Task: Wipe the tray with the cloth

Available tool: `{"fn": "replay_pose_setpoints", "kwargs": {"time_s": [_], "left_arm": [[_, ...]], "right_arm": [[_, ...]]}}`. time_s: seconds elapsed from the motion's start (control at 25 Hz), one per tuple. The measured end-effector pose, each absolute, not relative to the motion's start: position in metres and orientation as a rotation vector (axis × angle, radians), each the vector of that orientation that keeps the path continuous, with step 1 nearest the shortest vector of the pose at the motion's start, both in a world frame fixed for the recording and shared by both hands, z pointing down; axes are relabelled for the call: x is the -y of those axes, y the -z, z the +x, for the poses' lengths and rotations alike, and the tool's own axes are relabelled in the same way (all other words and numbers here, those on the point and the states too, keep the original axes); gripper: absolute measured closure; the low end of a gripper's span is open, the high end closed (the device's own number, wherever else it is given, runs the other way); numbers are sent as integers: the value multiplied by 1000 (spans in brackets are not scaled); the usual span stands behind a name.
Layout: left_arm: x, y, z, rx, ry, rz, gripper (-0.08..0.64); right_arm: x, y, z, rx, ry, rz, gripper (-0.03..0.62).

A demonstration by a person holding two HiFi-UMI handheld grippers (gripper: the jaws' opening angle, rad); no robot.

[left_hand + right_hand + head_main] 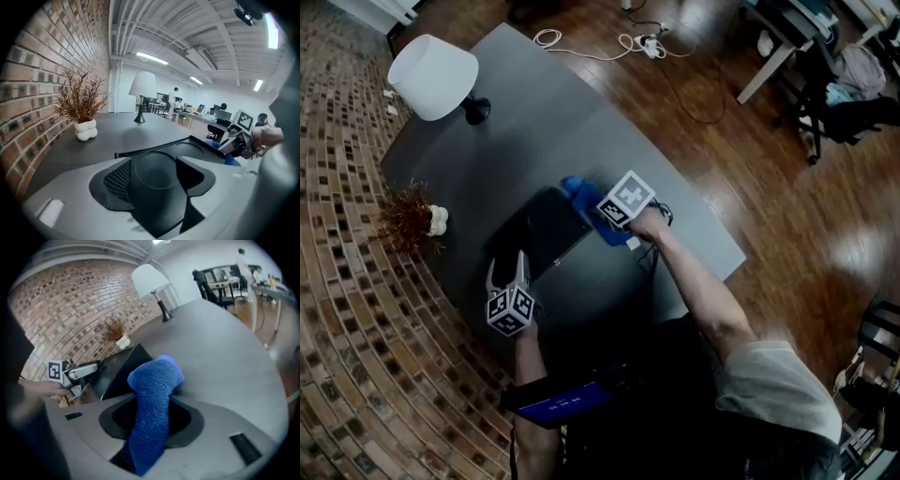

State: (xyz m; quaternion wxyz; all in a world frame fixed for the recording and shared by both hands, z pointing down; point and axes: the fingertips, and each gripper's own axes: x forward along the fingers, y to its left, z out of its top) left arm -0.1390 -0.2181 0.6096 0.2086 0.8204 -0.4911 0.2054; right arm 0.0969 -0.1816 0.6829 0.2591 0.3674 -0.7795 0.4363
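Observation:
A black tray [546, 232] with round recesses lies on the grey table [544, 112]. My left gripper [507, 270] is at the tray's near end. In the left gripper view its jaws [157, 176] stand wide apart, with the tray [197, 149] low between and ahead of them, and the pads press on nothing. My right gripper [614, 217] is shut on a blue cloth [581, 197] at the tray's right edge. In the right gripper view the cloth [157, 380] sticks up out of the jaws [150, 420], beside the tray [122, 369].
A white lamp [433, 77] stands at the table's far end. A dried plant in a white pot [412, 217] sits by the brick wall, left of the tray. The table's right edge runs close behind the right gripper. Cables [609, 47] lie on the wooden floor.

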Motion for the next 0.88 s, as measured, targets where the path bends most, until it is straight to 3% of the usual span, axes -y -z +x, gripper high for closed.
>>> {"fn": "replay_pose_setpoints", "kwargs": {"time_s": [0.24, 0.64, 0.76, 0.88], "left_arm": [[212, -608, -136, 1368, -532, 2265, 259], [217, -598, -129, 1345, -386, 2274, 259], [213, -590, -138, 1255, -216, 2194, 261], [192, -590, -166, 1285, -34, 2048, 268]], "right_arm": [[285, -660, 76, 2330, -1635, 1158, 440], [147, -689, 107, 1947, -1138, 656, 445], [211, -649, 127, 1959, -853, 841, 442], [283, -581, 81, 2172, -667, 928, 440]]}}
